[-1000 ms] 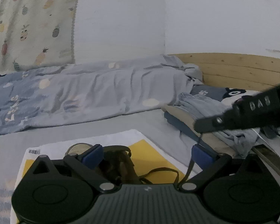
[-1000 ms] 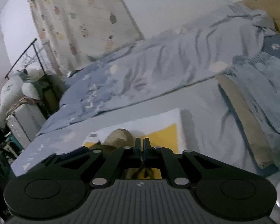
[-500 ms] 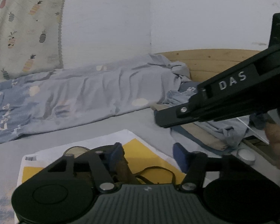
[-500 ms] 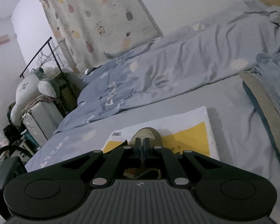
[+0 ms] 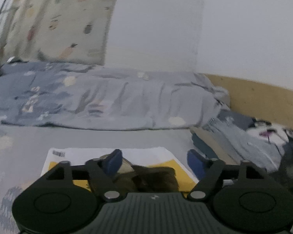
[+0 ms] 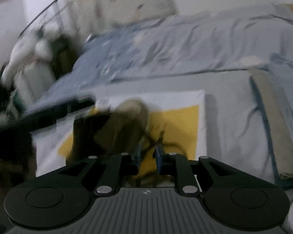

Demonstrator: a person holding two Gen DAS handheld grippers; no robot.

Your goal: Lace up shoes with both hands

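Here the brown shoe (image 6: 125,128) sits on a white-and-yellow sheet (image 6: 185,117) spread on the grey bed (image 6: 224,89), toe pointing away from both cameras. Right view is motion-blurred. Right claw (image 6: 148,154) hangs just above the shoe's near side, blue pads (image 6: 158,156) parted by a narrow gap, released; a dark lace (image 6: 162,136) loops between and just beyond the tips, not pinched as far as the blur lets one tell. In the right view a dark bar, the left claw's body (image 6: 48,115), crosses from the left edge toward the shoe's left side.

Left view: left claw (image 5: 154,160) spread wide, released, blue pads (image 5: 113,161) well apart with the shoe (image 5: 152,177) between them and below; whether either pad touches the shoe cannot be told. Sheet (image 5: 84,154) shows a barcode at its far left corner. Rumpled blue duvet (image 5: 107,99) lies behind, wooden headboard (image 5: 263,101) to the right, fruit-print hanging (image 5: 58,19) on the wall.
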